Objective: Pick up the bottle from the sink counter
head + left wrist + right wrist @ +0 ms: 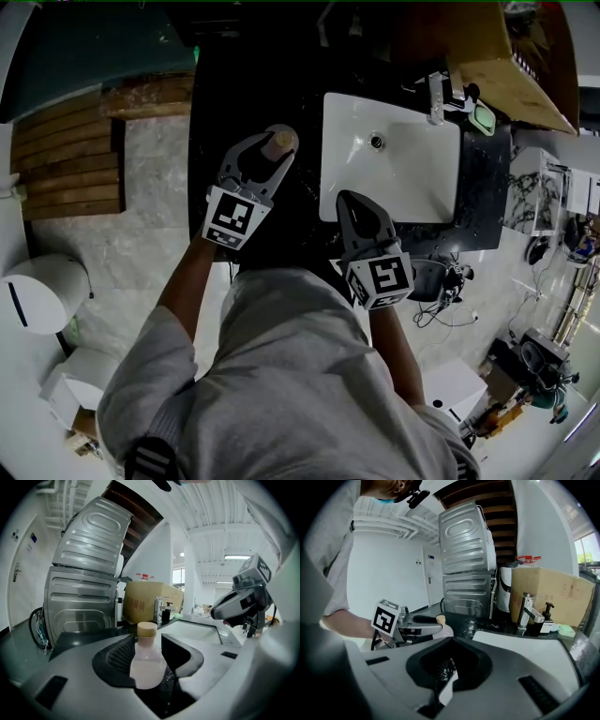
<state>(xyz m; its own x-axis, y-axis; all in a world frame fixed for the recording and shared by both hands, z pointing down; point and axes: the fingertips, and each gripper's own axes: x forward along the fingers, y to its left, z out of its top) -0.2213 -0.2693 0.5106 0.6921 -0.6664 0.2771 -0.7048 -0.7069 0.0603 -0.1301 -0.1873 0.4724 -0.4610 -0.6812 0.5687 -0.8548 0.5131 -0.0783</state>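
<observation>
Item nearest: left gripper (149,640), jaws spread wide and released. They stand to either side of the bottle (147,667) without pressing on it, and a slim gap shows at the right jaw. The bottle is small, of clear plastic with a rounded body and a short neck under a tan screw cap. It holds pale pinkish liquid and stands upright on the dark table (239,89), just beside the left rim of the white sink (412,192). Handling, by estimate: light, since it is a modest plastic container. Its walls are smooth and likely to yield a little under a hard squeeze. The table around it glistens as if wet, so the surface may be slippery. Best hold, as judged: across the broad lower body, below the shoulder, pads square to the sides. The cap and the tapering neck would let it slide or tip. Next item: right gripper (354,204), jaws clenched together on nothing, poised over the near edge of the sink, well clear of the bottle. Beyond: a chrome faucet (437,98) at the far rim of the sink, and a cardboard box (506,66) behind it.
</observation>
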